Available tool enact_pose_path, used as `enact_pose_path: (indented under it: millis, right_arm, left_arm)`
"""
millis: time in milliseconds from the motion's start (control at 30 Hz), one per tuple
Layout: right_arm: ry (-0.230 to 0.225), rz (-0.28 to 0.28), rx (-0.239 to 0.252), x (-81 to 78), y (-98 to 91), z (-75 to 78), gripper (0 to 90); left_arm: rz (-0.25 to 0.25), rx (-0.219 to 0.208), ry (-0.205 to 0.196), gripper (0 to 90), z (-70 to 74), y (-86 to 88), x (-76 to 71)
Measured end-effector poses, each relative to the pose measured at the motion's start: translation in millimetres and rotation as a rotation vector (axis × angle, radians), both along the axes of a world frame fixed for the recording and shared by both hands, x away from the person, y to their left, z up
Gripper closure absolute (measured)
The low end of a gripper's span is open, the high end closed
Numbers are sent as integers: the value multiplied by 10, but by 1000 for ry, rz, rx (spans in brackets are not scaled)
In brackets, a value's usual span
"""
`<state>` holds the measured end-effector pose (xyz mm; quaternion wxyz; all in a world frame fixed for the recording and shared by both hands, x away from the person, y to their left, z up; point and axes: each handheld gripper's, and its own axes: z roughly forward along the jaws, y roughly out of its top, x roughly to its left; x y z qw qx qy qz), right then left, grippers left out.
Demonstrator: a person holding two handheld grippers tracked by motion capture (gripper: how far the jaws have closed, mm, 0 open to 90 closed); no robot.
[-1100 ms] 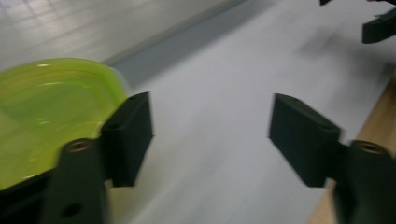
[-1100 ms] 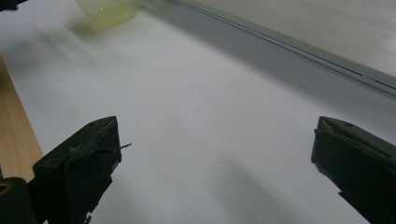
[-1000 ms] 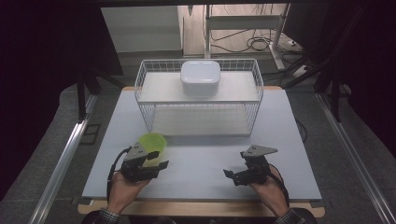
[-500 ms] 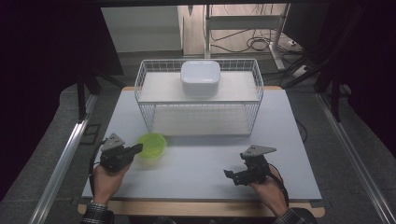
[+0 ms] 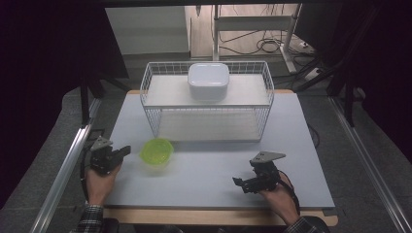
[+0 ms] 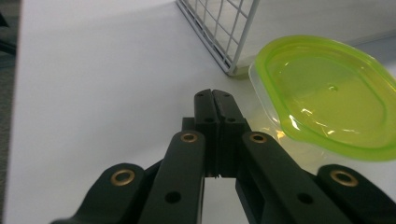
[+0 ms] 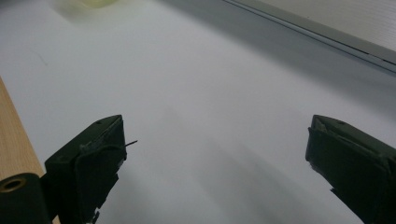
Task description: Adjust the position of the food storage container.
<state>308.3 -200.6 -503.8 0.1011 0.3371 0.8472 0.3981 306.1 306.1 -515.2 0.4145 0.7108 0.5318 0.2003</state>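
green lid (image 7: 99, 3) blurred, cropped

You have two handheld grippers on the table, the left gripper (image 5: 111, 156) and the right gripper (image 5: 253, 181), one to each of your hands. There is one green-lidded clear container (image 5: 157, 151) on the white table top (image 5: 209, 167). One white wire basket (image 5: 153, 80) stands at the far side, and one white lidded box (image 5: 209, 80) sits on its one shelf
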Motion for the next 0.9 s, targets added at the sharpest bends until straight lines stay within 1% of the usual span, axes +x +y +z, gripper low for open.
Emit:
enact_pose_path:
  millis: [33, 67, 100, 133, 167, 233, 267, 300, 367, 433, 567, 733, 767, 900]
  right_arm:
    - [0, 0, 0, 0, 0, 0, 54]
    - [1, 1, -6, 1, 3, -7, 54]
    - [1, 1, -6, 1, 3, -7, 54]
    - [2, 1, -10, -1, 8, -7, 54]
    - [2, 1, -10, -1, 8, -7, 54]
    - [1, 2, -12, -2, 12, -9, 54]
    - [1, 2, -14, -3, 15, -11, 54]
    - [1, 2, -14, -3, 15, -11, 54]
    - [2, 2, -16, -3, 14, -13, 54]
    - [3, 0, -15, -2, 12, -16, 54]
    - [3, -1, -15, 1, 8, -17, 54]
    - [5, -1, -18, -1, 10, -18, 54]
    - [5, 0, -19, -1, 11, -19, 54]
    - [8, 1, -23, 0, 11, -22, 54]
  left_arm:
    - [-8, 5, 8, 898, -17, -22, 35]
    - [-32, 24, 19, 898, -50, -81, 103]
    - [-32, 24, 19, 898, -50, -81, 103]
    - [-55, 29, 32, 898, -82, -143, 170]
    - [-55, 29, 32, 898, -82, -143, 170]
    - [-68, 31, 49, 898, -114, -178, 231]
    - [-77, 9, 67, 898, -155, -185, 285]
    - [-77, 9, 67, 898, -155, -185, 285]
    - [-87, -10, 80, 897, -190, -184, 326]
    - [-105, -33, 89, 898, -207, -194, 347]
    - [-142, -19, 97, 898, -218, -263, 357]
    - [-179, -32, 98, 898, -220, -346, 353]
    - [-190, -20, 103, 898, -222, -360, 353]
    - [-225, -10, 118, 898, -248, -447, 352]
